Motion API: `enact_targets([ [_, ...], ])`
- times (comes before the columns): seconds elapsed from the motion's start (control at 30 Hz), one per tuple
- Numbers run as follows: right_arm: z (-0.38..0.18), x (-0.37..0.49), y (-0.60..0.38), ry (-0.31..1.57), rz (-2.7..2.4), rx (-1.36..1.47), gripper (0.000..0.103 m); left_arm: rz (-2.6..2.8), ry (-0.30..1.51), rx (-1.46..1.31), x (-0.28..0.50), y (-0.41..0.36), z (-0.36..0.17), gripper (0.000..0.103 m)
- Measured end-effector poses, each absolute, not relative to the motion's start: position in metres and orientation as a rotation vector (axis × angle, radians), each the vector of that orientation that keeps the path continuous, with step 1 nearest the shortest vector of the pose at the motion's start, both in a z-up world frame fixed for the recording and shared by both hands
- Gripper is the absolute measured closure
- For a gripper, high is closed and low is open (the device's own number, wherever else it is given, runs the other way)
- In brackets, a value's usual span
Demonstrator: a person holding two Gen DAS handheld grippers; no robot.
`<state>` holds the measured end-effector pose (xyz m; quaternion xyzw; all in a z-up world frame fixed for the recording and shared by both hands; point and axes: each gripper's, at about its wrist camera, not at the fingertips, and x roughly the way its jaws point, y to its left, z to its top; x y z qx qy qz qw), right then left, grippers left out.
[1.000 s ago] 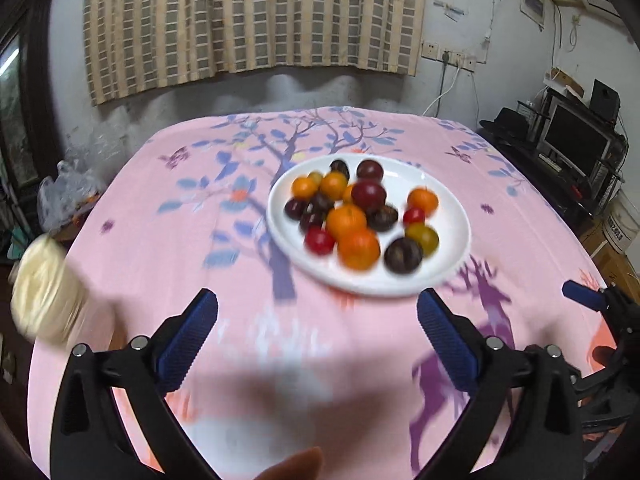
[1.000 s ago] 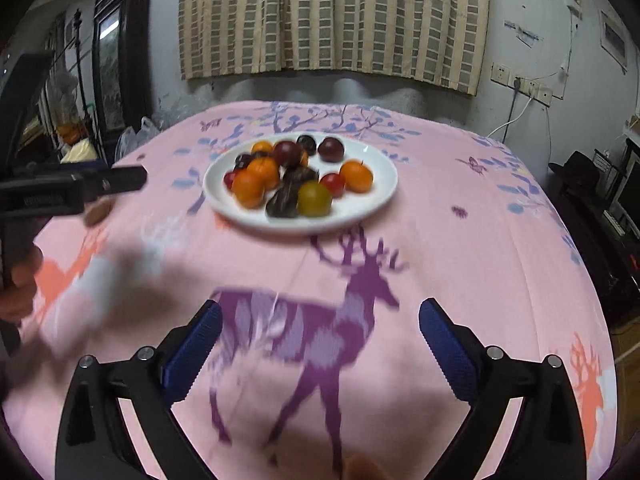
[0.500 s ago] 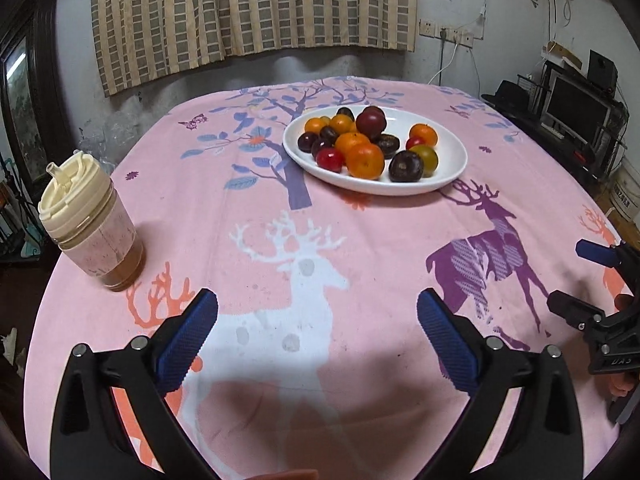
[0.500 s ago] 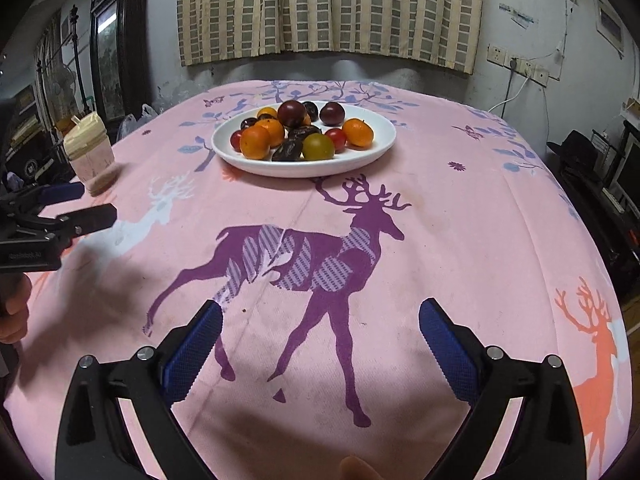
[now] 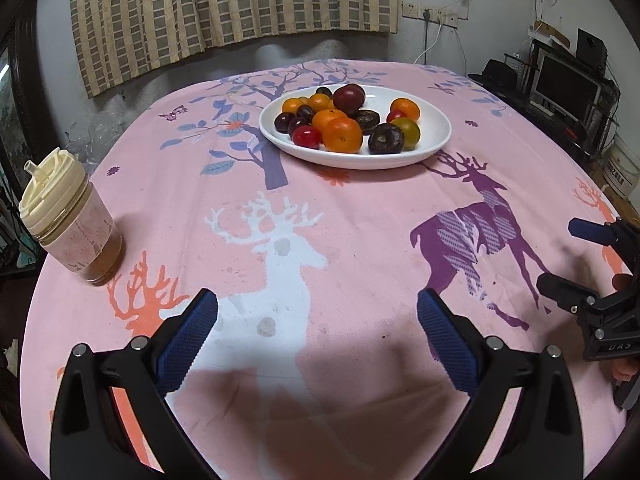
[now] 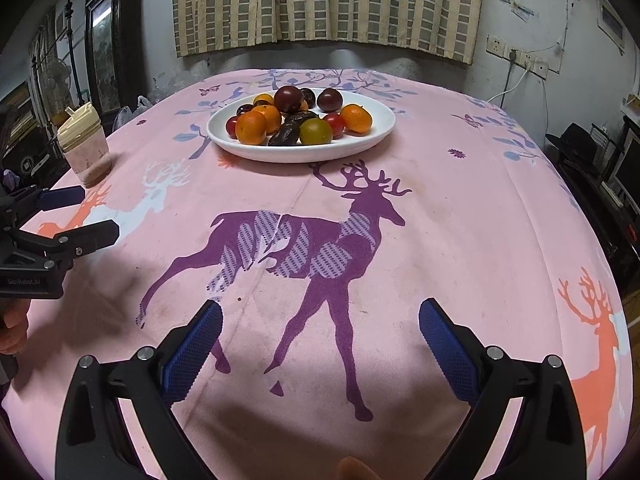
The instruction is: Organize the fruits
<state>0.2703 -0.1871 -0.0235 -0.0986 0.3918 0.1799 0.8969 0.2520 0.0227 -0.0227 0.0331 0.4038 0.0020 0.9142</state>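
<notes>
A white plate [image 5: 434, 142] sits toward the far side of the pink tablecloth and holds several fruits: oranges [image 5: 342, 134], dark plums [image 5: 349, 97], a red one [image 5: 307, 135] and a greenish one [image 5: 407, 132]. The plate also shows in the right wrist view [image 6: 372, 142]. My left gripper [image 5: 318, 330] is open and empty, low over the near table, far from the plate. My right gripper [image 6: 320, 338] is open and empty near the front edge. Each gripper shows in the other's view, the right gripper [image 5: 570, 254] at the right and the left gripper [image 6: 80, 214] at the left.
A lidded cup with a cream lid [image 5: 70, 218] stands at the table's left edge, also in the right wrist view [image 6: 84, 146]. The round table carries a pink deer-print cloth [image 6: 460, 220]. A striped curtain hangs behind. Shelves with a monitor [image 5: 568, 84] stand at the right.
Both cameras have pulled back and lowered toward the near table edge, so the plate now lies farther away. The cup came into clear view at the left. Both grippers stayed open.
</notes>
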Motion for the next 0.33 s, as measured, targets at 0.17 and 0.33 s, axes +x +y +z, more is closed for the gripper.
enact_targets([
  [0.17, -0.0242, 0.2707, -0.1871, 0.815, 0.373, -0.208, 0.004, 0.008, 0.825, 0.067, 0.2517, 0.0235, -0.0217, 0.005],
  [0.33, -0.0247, 0.2711, -0.1867, 0.818, 0.374, -0.209, 0.004, 0.023, 0.824, 0.059, 0.2522, 0.0259, -0.0211, 0.005],
])
